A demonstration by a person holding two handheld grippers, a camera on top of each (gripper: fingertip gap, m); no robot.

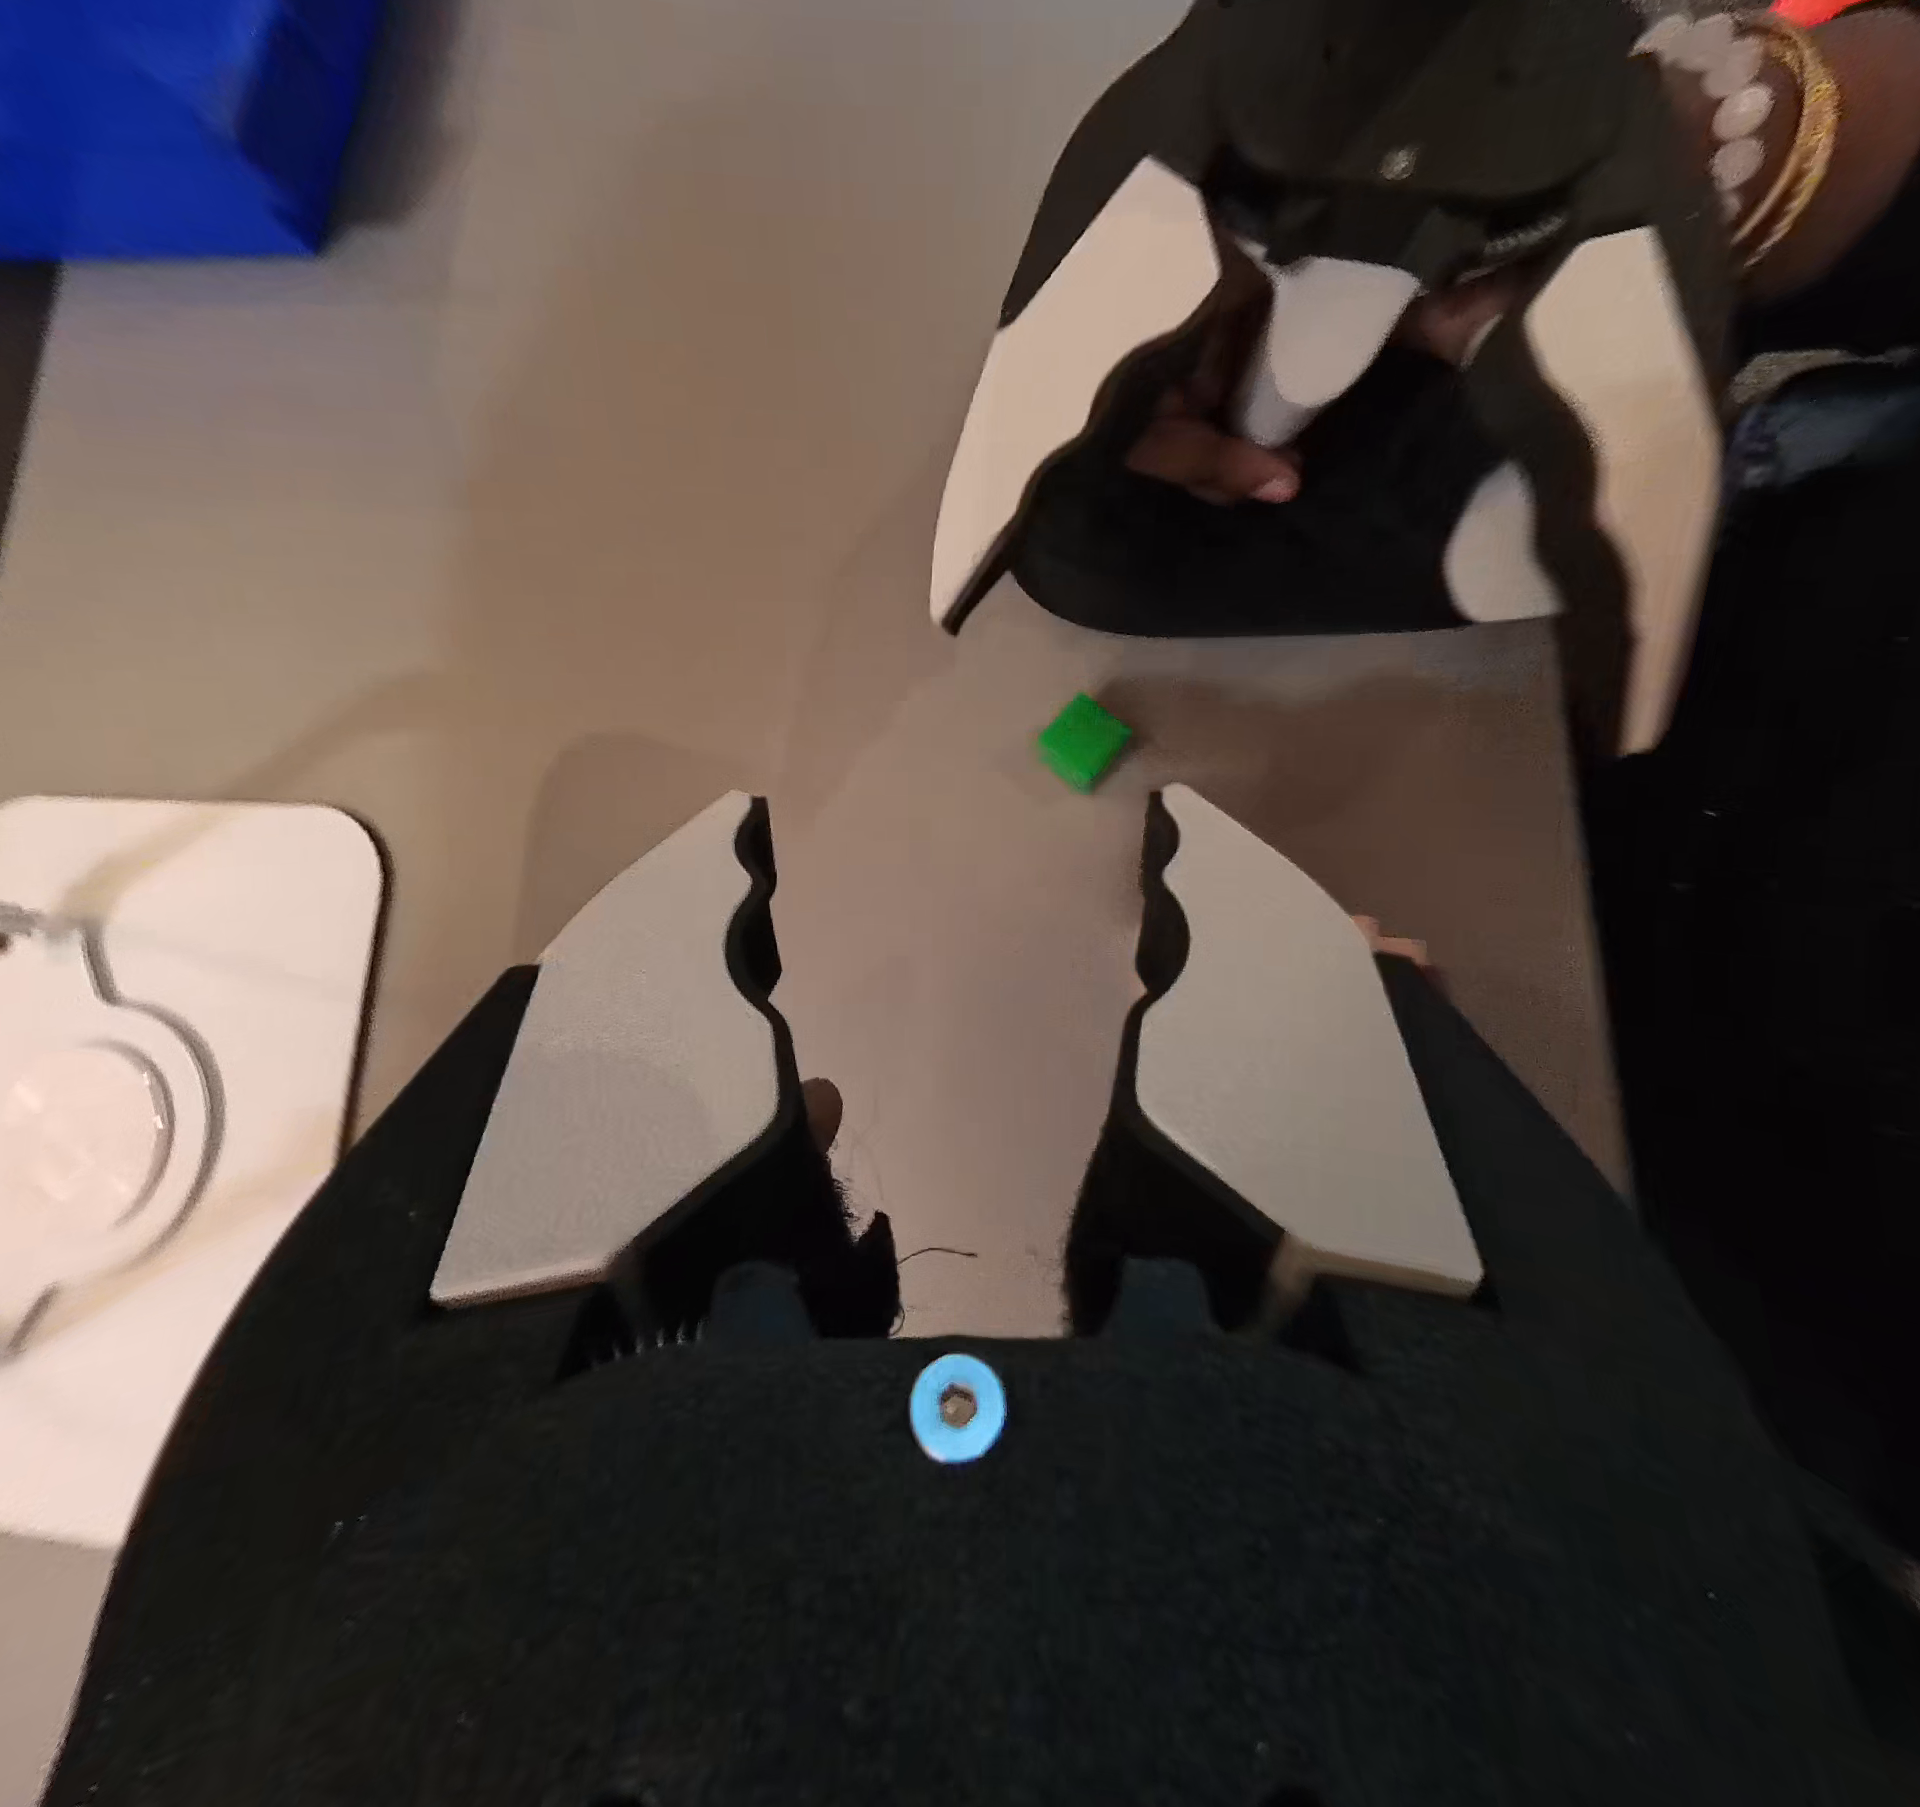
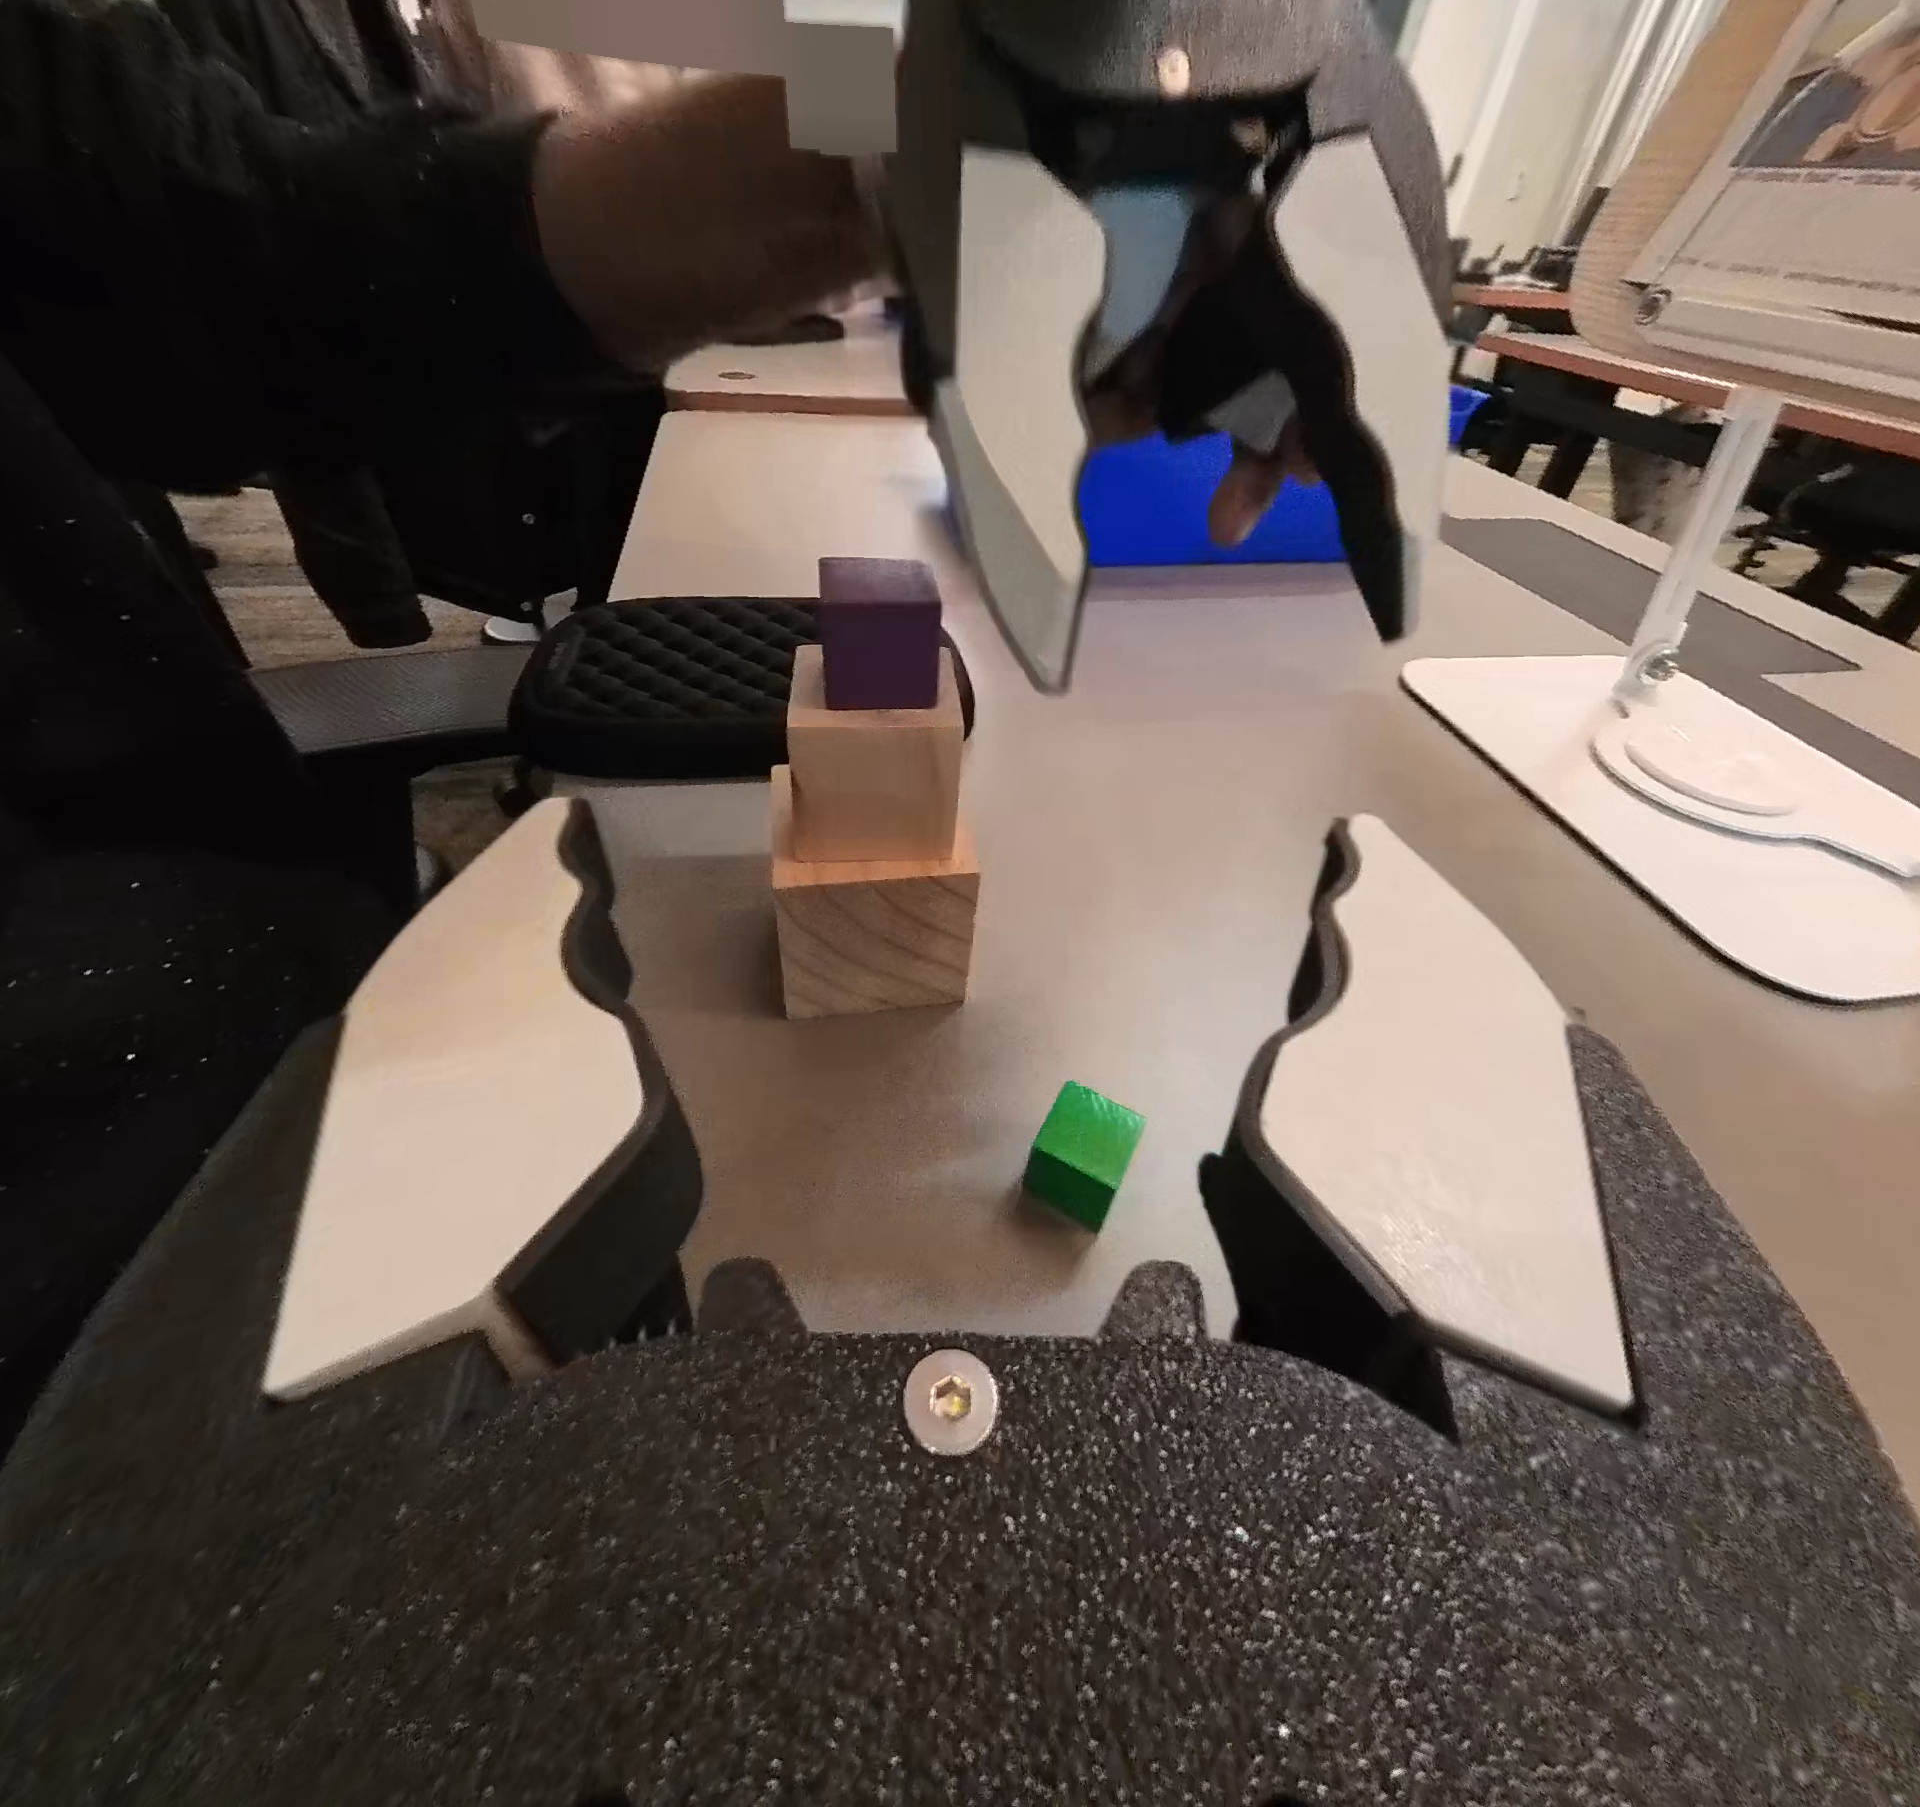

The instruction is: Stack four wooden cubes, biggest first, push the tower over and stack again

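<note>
A small green cube (image 1: 1084, 741) lies on the grey table (image 1: 675, 510). My left gripper (image 1: 956, 801) is open and empty, its fingertips just short of the cube. My right gripper (image 1: 1299, 682) faces it from the far side, wide open. In the right wrist view the green cube (image 2: 1084, 1152) sits on the table between the fingers of my right gripper (image 2: 956, 822), nearer the right finger (image 2: 1434, 1134), with neither pad touching it. Ahead stands a stack: a purple cube (image 2: 878, 630) on a small wooden block (image 2: 873, 775) on a larger wooden block (image 2: 878, 936). My left gripper (image 2: 1221, 651) hangs open above the table beyond.
A blue box (image 1: 156, 64) stands at the back of the table; it also shows in the right wrist view (image 2: 1195, 510). A white stand base (image 1: 187, 1082) lies beside the left gripper and at right in the right wrist view (image 2: 1662, 822). A black quilted chair armrest (image 2: 665, 687) sits past the table edge, behind the stack.
</note>
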